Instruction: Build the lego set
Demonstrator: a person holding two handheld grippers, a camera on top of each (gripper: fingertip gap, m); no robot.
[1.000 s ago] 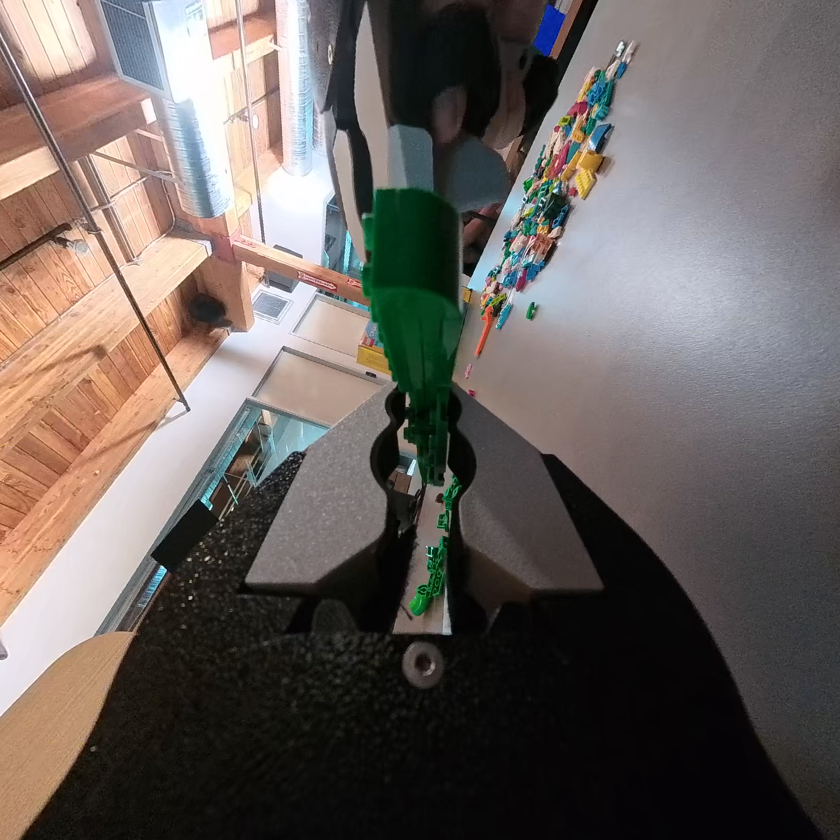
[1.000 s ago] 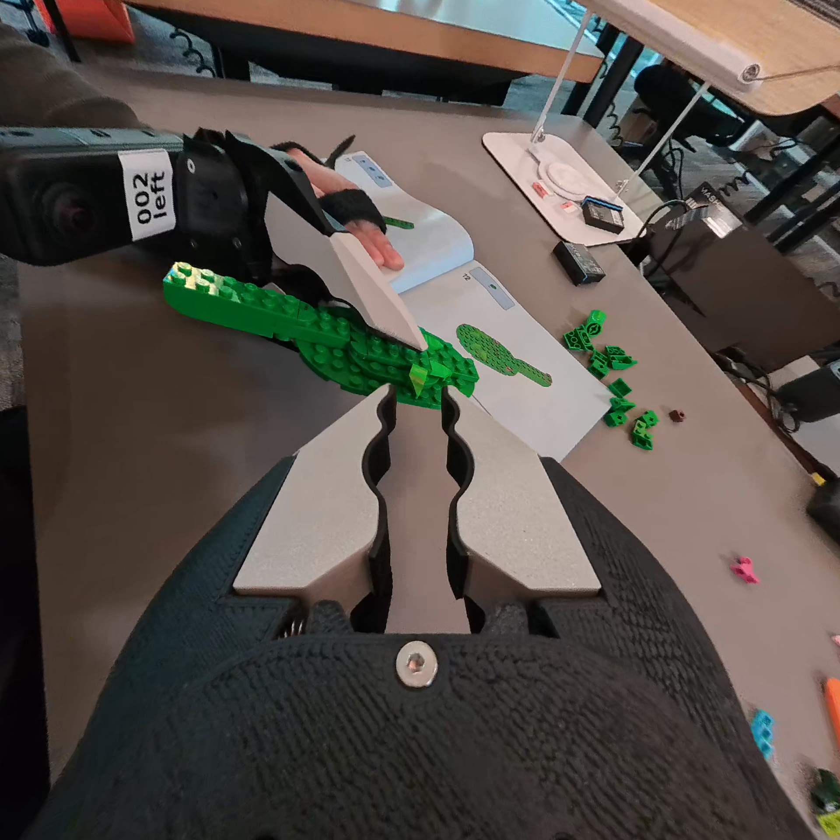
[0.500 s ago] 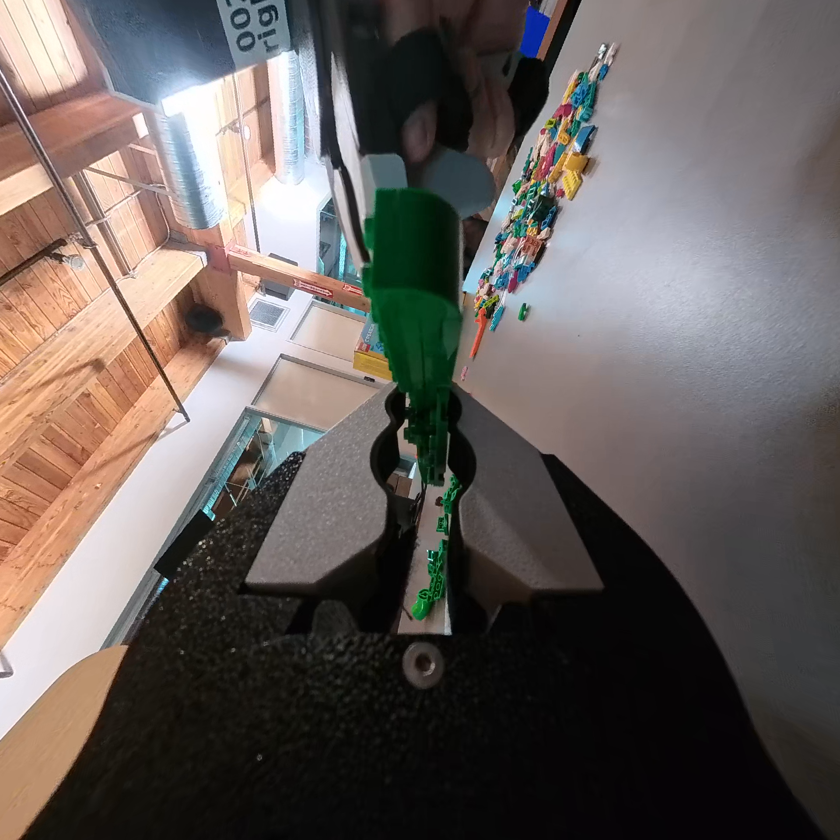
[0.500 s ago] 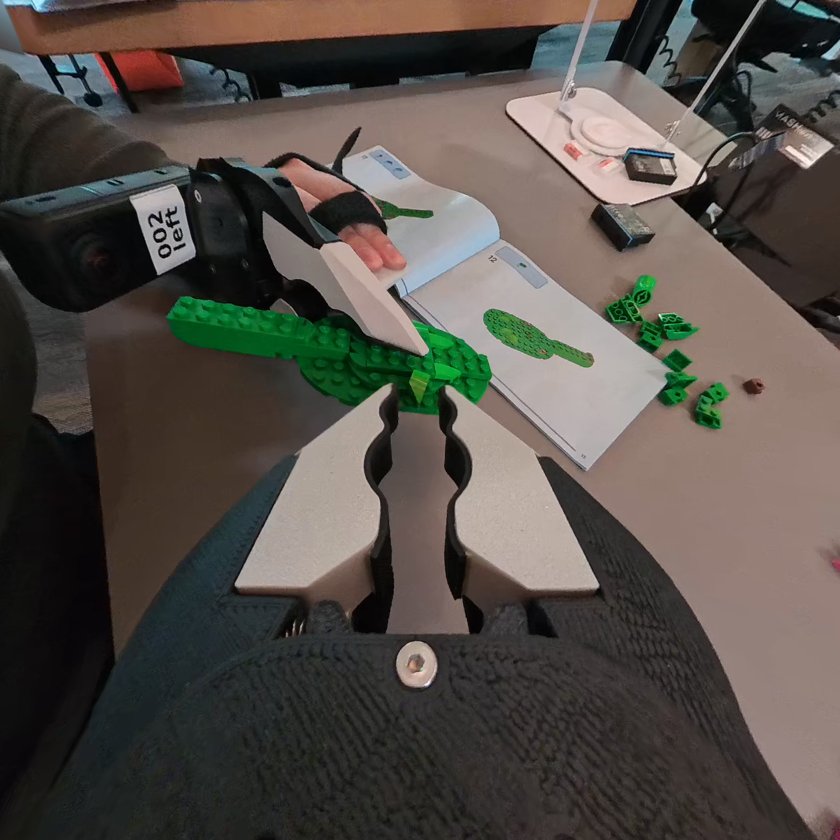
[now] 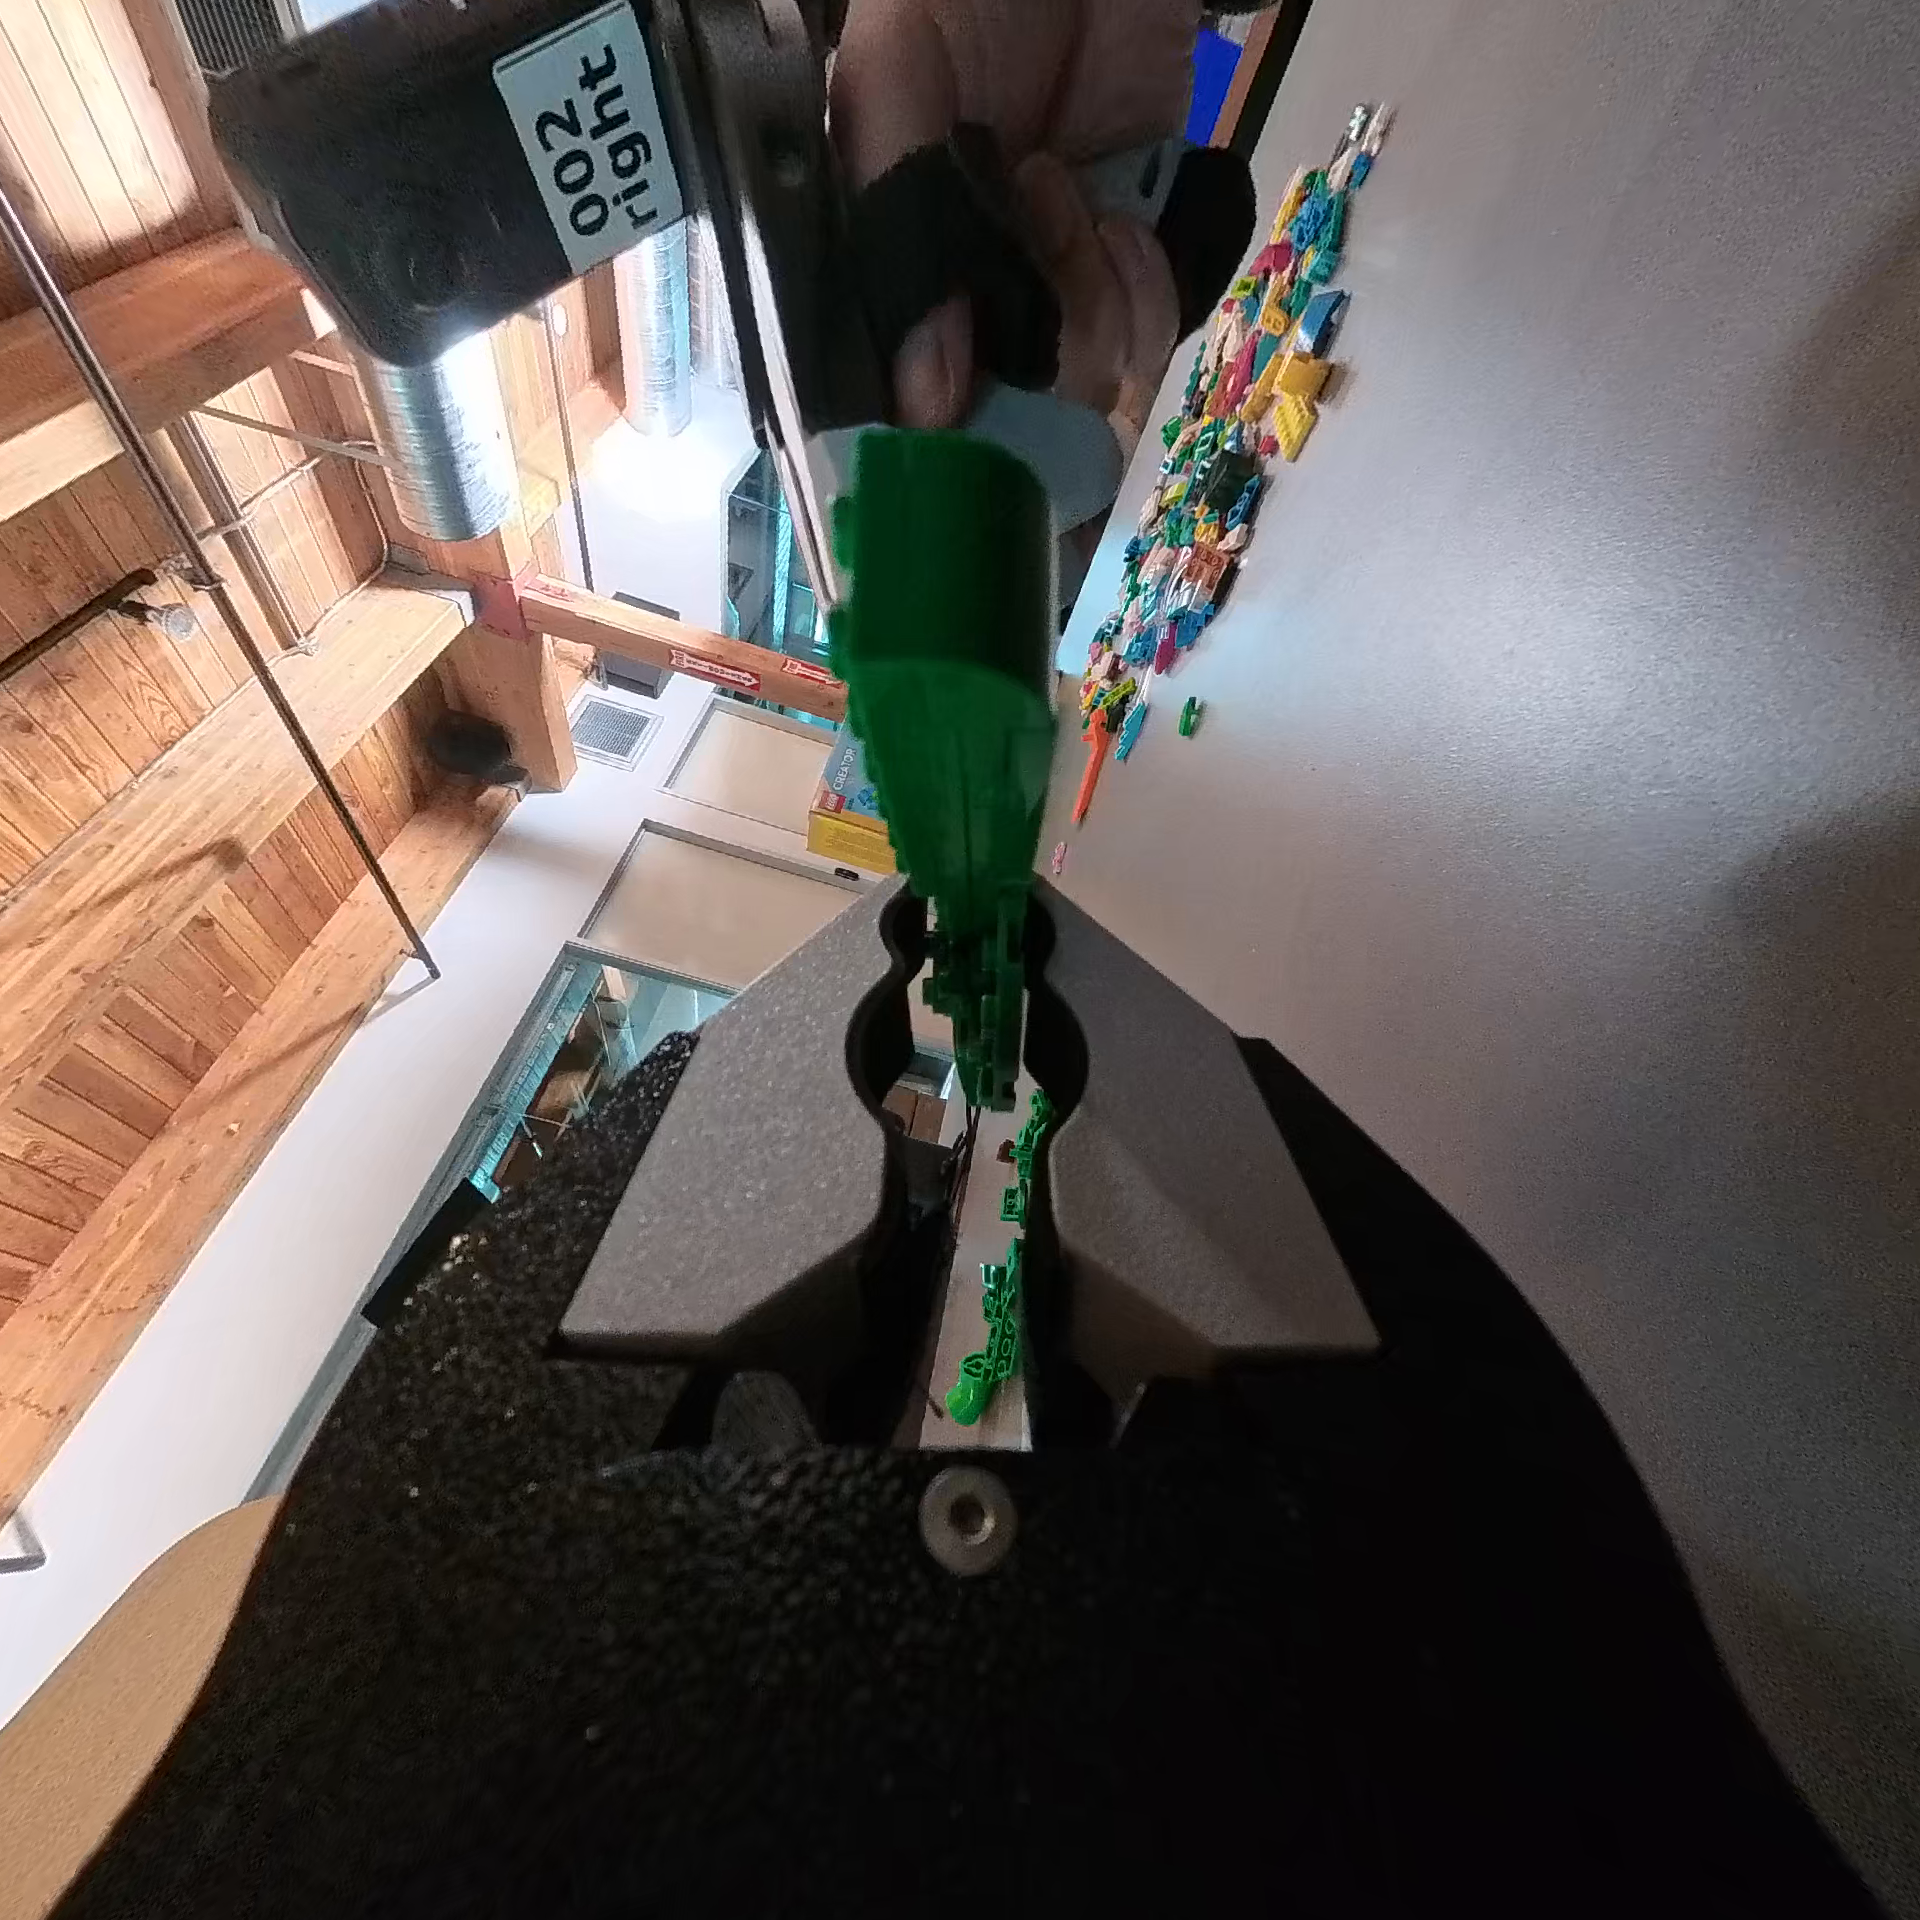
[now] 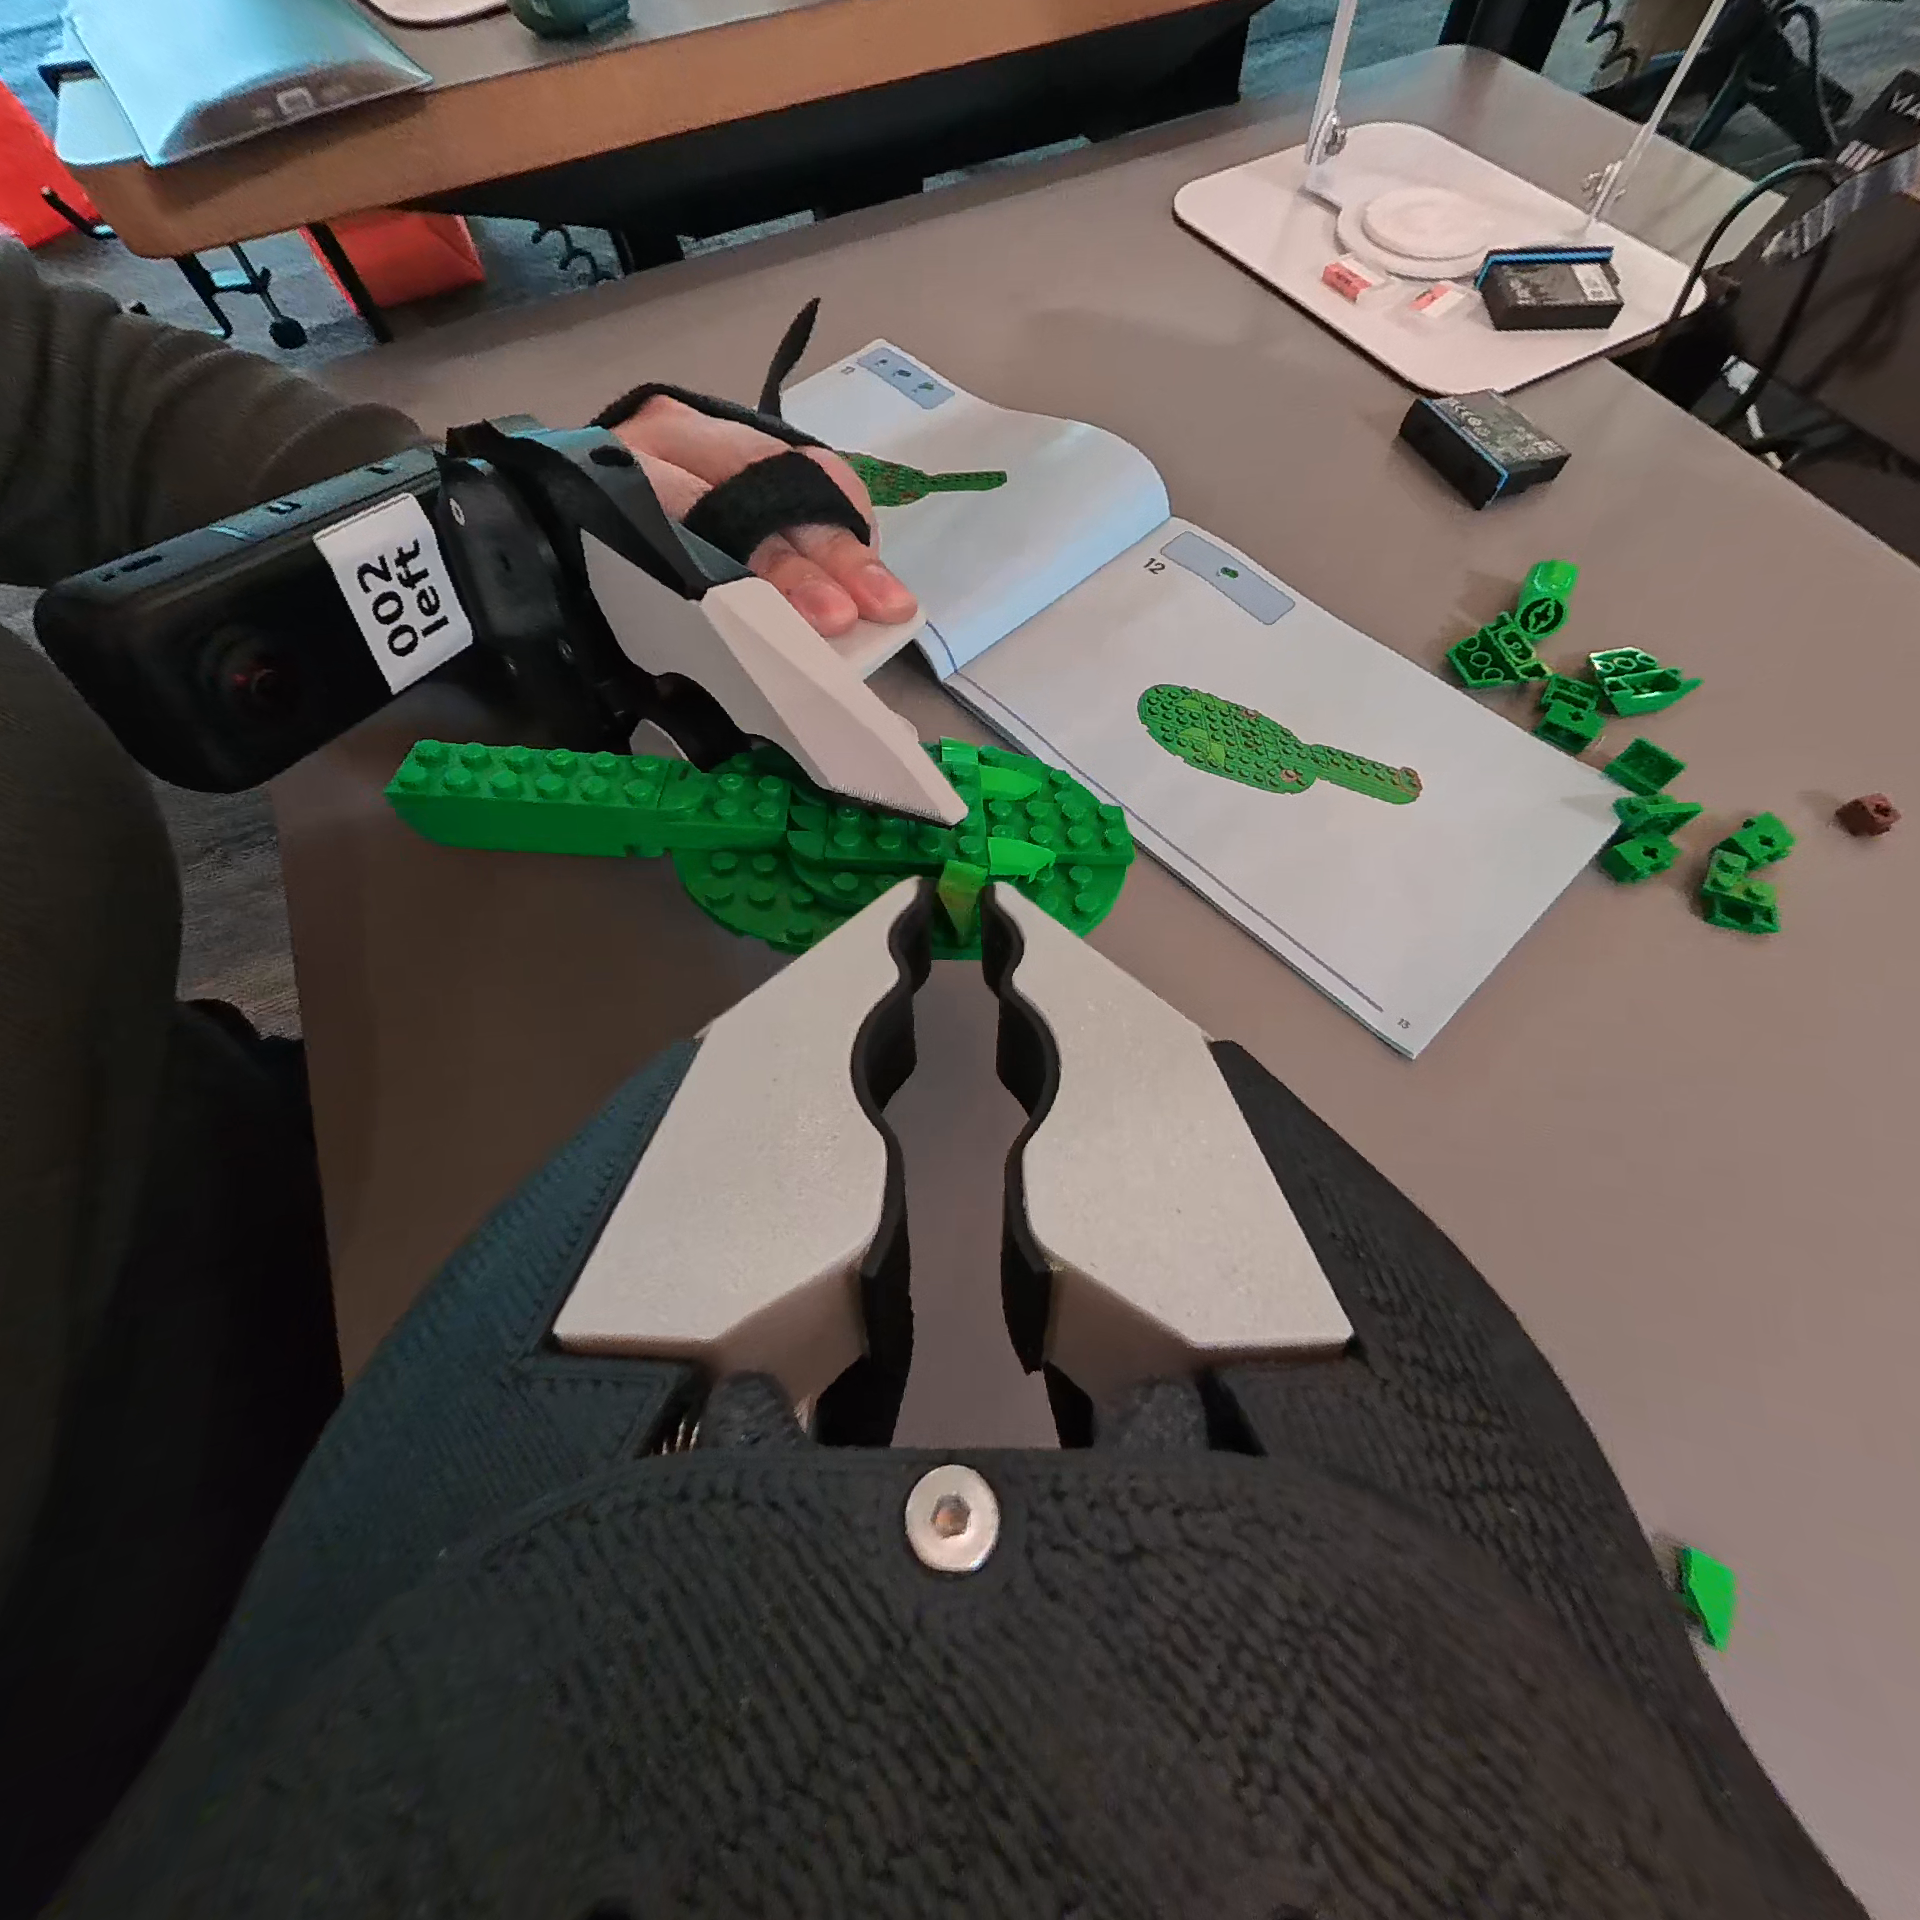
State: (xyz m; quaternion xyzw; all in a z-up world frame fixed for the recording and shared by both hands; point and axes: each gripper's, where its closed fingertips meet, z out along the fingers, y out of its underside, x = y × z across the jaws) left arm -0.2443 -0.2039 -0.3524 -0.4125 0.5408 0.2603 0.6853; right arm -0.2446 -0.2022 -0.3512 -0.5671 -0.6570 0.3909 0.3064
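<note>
Beside green build point(image 6: 790, 831), open booklet point(image 6: 1247, 748), loose green bricks point(image 6: 1652, 769), perhaps touching.

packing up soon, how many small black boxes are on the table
2: far box on the white tray; near box on the table, right of the booklet. Others may be hidden.

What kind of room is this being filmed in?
Probably an office or shared workshop in a loft-style building. The left wrist view shows a timber plank ceiling with a bare metal duct; the right wrist view shows a long grey worktable and a second desk behind.
</note>
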